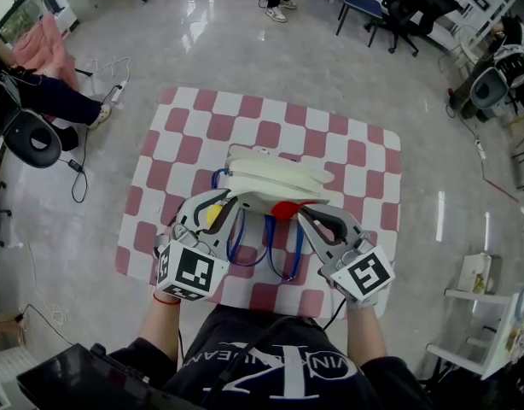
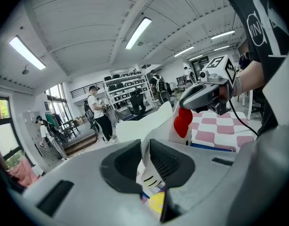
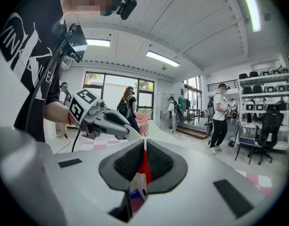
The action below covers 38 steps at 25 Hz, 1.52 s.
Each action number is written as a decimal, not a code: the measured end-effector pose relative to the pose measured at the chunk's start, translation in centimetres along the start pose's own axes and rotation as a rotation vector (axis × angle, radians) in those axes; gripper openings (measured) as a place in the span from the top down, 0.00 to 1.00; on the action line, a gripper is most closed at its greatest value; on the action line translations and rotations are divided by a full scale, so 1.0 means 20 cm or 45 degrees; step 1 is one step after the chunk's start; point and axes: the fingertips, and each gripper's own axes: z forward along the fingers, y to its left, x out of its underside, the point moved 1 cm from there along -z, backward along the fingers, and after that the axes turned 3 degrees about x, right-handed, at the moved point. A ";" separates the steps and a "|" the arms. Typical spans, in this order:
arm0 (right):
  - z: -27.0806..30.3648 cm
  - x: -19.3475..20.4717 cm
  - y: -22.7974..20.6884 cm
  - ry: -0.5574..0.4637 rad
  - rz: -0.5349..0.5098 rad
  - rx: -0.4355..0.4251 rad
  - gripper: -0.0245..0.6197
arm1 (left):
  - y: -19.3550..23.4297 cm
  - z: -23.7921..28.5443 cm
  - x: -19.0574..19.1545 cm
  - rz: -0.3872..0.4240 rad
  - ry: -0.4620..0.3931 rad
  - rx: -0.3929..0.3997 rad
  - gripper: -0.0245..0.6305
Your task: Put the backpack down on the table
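A white backpack (image 1: 275, 179) with a red bow and blue straps (image 1: 279, 250) hangs above the pink-and-white checked table (image 1: 364, 156), held up at its near edge. My left gripper (image 1: 230, 202) is shut on the backpack's left side, where a yellow patch shows. My right gripper (image 1: 303, 211) is shut on its right side by the red bow. In the left gripper view the white fabric (image 2: 156, 124) runs between the jaws (image 2: 145, 164). In the right gripper view a thin fold of backpack (image 3: 143, 166) with red on it is pinched between the pads.
The table stands on a glossy grey floor (image 1: 245, 49). Office chairs (image 1: 398, 7) stand at the far right, a black stool (image 1: 32, 139) at the left, and cables (image 1: 78, 169) lie on the floor. People (image 3: 220, 114) stand around the room.
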 end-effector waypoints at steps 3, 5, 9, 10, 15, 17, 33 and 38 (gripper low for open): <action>0.02 -0.01 0.02 -0.016 0.011 -0.012 0.94 | -0.02 -0.01 0.01 0.036 0.023 -0.003 0.89; 0.02 -0.01 0.03 -0.004 -0.001 -0.021 0.94 | -0.02 -0.02 0.01 0.061 0.035 -0.009 0.89; 0.04 0.00 0.07 -0.020 0.007 -0.053 0.94 | -0.01 -0.06 -0.01 0.071 0.031 -0.035 0.89; 0.04 0.00 0.07 -0.022 0.007 -0.057 0.94 | -0.01 -0.07 -0.01 0.067 0.029 -0.042 0.89; 0.05 0.00 0.08 -0.026 0.026 -0.063 0.94 | 0.01 -0.12 0.00 0.056 0.022 -0.068 0.89; 0.05 0.00 0.08 -0.028 0.030 -0.065 0.94 | 0.01 -0.13 -0.02 0.049 0.005 -0.067 0.89; 0.04 0.03 0.14 -0.031 0.060 -0.076 0.95 | -0.15 -0.04 -0.08 -0.055 -0.070 0.014 0.93; 0.02 0.03 0.16 -0.059 0.150 -0.045 0.96 | -0.16 -0.04 -0.07 -0.257 -0.123 0.007 0.95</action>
